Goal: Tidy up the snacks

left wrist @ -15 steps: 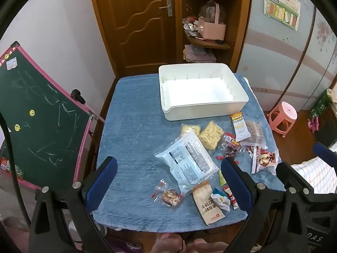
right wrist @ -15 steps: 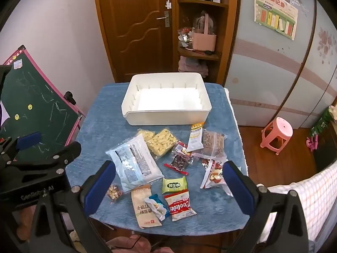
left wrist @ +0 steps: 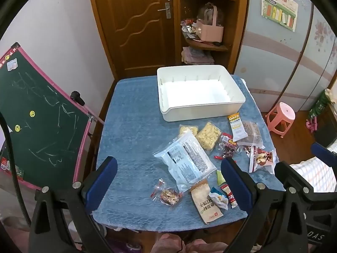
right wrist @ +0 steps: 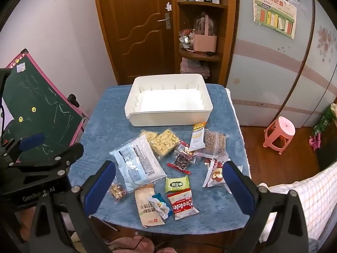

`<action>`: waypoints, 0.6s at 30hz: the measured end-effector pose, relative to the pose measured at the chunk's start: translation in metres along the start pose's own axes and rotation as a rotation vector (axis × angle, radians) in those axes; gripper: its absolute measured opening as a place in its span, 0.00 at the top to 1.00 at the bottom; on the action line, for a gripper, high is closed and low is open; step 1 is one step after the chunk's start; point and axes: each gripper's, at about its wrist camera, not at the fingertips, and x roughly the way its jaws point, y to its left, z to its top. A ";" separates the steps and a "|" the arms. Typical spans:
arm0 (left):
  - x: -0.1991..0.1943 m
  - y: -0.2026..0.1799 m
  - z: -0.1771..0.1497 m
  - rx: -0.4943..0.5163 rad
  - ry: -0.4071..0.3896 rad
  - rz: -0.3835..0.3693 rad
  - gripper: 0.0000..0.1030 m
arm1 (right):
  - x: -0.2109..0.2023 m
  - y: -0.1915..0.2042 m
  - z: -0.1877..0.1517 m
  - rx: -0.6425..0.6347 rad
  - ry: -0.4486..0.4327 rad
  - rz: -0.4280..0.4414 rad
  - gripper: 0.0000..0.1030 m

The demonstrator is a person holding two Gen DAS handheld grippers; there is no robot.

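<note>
A white plastic bin (left wrist: 200, 97) (right wrist: 168, 103) stands empty at the far side of a table covered with a blue cloth (left wrist: 134, 130) (right wrist: 101, 122). Several snack packets lie in front of it: a large pale blue bag (left wrist: 184, 162) (right wrist: 138, 161), yellow puffs (left wrist: 207, 135) (right wrist: 164, 141), a brown biscuit packet (left wrist: 205, 202) (right wrist: 147, 206), a red-and-white Cookies pack (right wrist: 182, 203), a green candy (right wrist: 177, 183). My left gripper (left wrist: 168, 181) is open, high above the table's near edge. My right gripper (right wrist: 168, 184) is open too, over the near packets. Neither holds anything.
A green chalkboard easel (left wrist: 35, 122) leans left of the table. A wooden door (left wrist: 139, 25) and a corner shelf with a pink basket (left wrist: 210, 29) stand behind. A pink stool (left wrist: 281, 118) is on the floor to the right. A checked cloth (right wrist: 311, 206) lies near right.
</note>
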 end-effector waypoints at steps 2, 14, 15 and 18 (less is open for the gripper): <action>0.000 -0.001 -0.001 0.000 -0.002 0.002 0.05 | 0.001 0.003 0.001 0.000 0.000 -0.002 0.01; -0.003 -0.002 0.001 0.003 -0.004 0.005 0.05 | -0.005 -0.003 -0.005 0.017 -0.007 0.019 0.01; -0.003 -0.002 0.001 0.003 -0.004 0.005 0.05 | -0.006 -0.002 -0.005 0.017 -0.008 0.020 0.01; -0.004 -0.002 0.001 0.004 -0.003 0.006 0.05 | -0.007 -0.001 -0.005 0.018 -0.009 0.021 0.01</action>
